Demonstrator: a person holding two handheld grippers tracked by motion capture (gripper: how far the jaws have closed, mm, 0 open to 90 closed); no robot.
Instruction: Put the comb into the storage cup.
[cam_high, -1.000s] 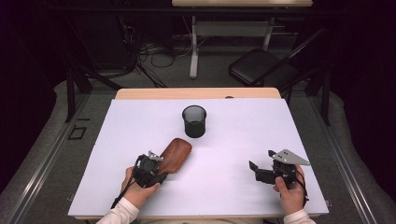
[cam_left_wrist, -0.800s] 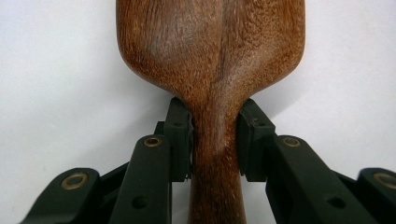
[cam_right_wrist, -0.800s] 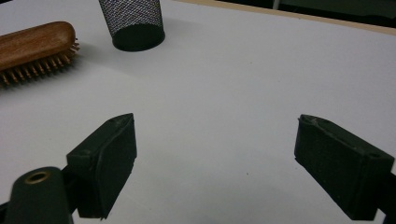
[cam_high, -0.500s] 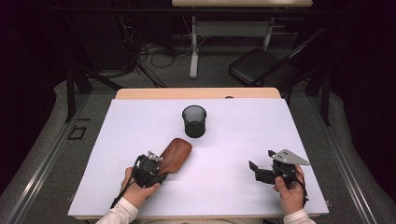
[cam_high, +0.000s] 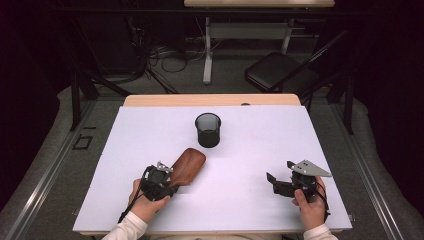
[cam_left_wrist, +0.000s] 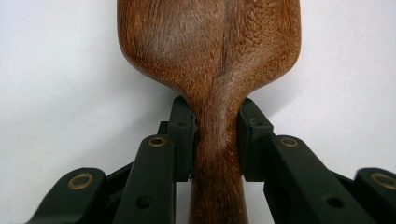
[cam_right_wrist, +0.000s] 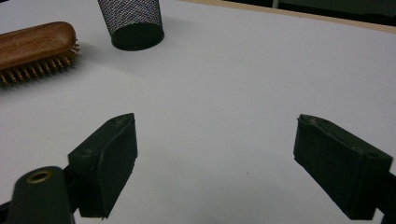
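A brown wooden hairbrush (cam_high: 189, 165) lies bristles down on the white table sheet (cam_high: 260, 140), its head pointing toward a black mesh cup (cam_high: 208, 129). My left gripper (cam_high: 167, 176) is shut on the brush's narrow neck (cam_left_wrist: 217, 135); both pads (cam_left_wrist: 183, 135) press its sides. The brush head (cam_right_wrist: 35, 44) and its bristles appear at the far left of the right gripper view, with the mesh cup (cam_right_wrist: 132, 21) beyond. My right gripper (cam_high: 272, 181) rests at the front right of the sheet, held by a hand, its jaws wide open with nothing between them (cam_right_wrist: 219, 163).
The mesh cup stands upright at the middle back of the sheet. A wooden table edge (cam_high: 210, 100) runs along the far side. Beyond it are a black folding chair (cam_high: 280, 75), table legs and cables on the floor.
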